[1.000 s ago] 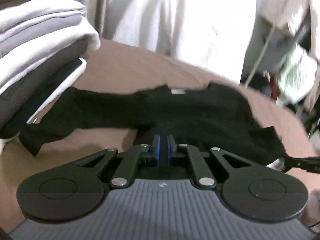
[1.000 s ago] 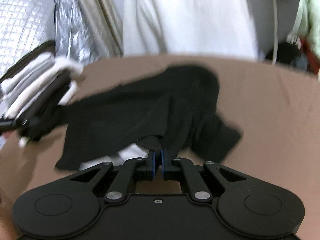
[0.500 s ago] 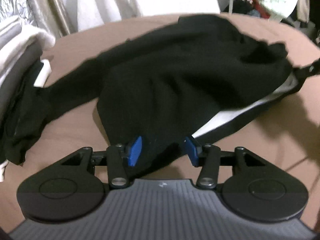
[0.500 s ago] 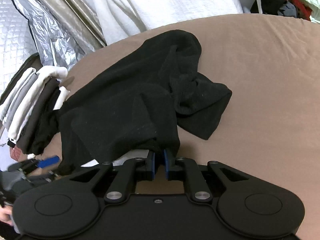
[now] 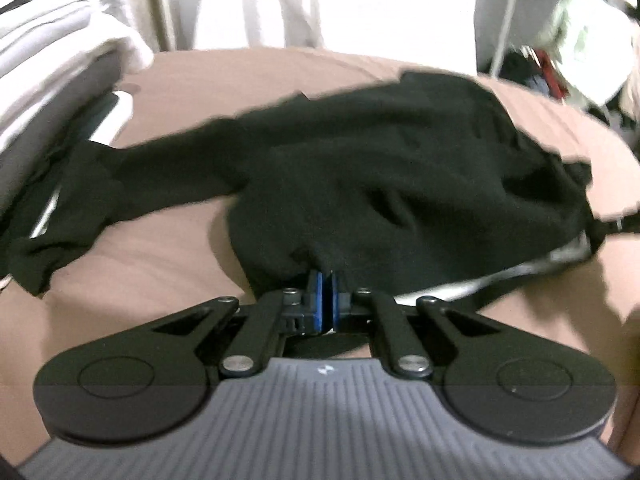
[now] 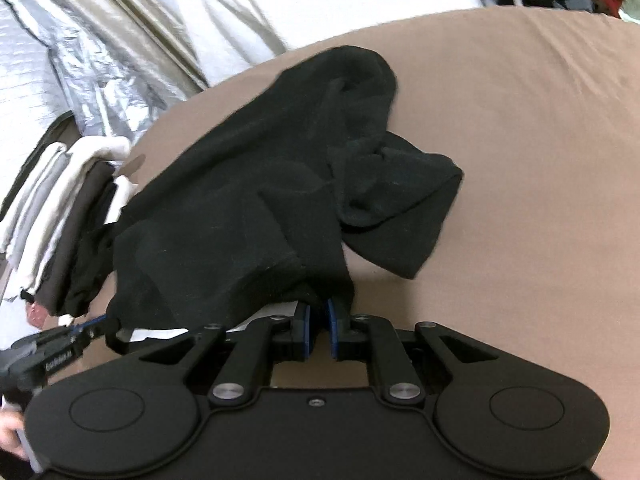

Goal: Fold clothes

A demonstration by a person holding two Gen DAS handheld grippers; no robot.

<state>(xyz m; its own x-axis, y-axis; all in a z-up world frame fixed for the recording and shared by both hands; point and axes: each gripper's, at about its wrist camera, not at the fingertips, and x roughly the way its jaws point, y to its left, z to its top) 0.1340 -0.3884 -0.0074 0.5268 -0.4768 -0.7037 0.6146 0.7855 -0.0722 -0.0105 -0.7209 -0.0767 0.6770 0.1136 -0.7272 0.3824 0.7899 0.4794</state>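
Observation:
A black garment [image 5: 360, 168] lies crumpled on the brown surface [image 5: 160, 248]; in the right wrist view it [image 6: 248, 216] spreads ahead with a sleeve bunched at the right. My left gripper [image 5: 325, 280] is shut on its near hem. My right gripper [image 6: 318, 308] is shut on another part of the hem, with a narrow gap between the blue pads. A white inner edge [image 5: 460, 288] shows under the hem. The left gripper also shows in the right wrist view [image 6: 92, 330] at the lower left, and the right gripper in the left wrist view [image 5: 608, 226] at the right edge.
A stack of folded white, grey and dark clothes [image 6: 52, 216] stands at the left, also in the left wrist view [image 5: 48, 92]. White fabric [image 6: 320, 4] and silver quilted material [image 6: 48, 60] hang behind. Loose clothes [image 5: 580, 60] lie at the far right.
My left gripper was open around the hem half a second ago and is now shut on it. My right gripper has kept its hold. The garment has shifted slightly.

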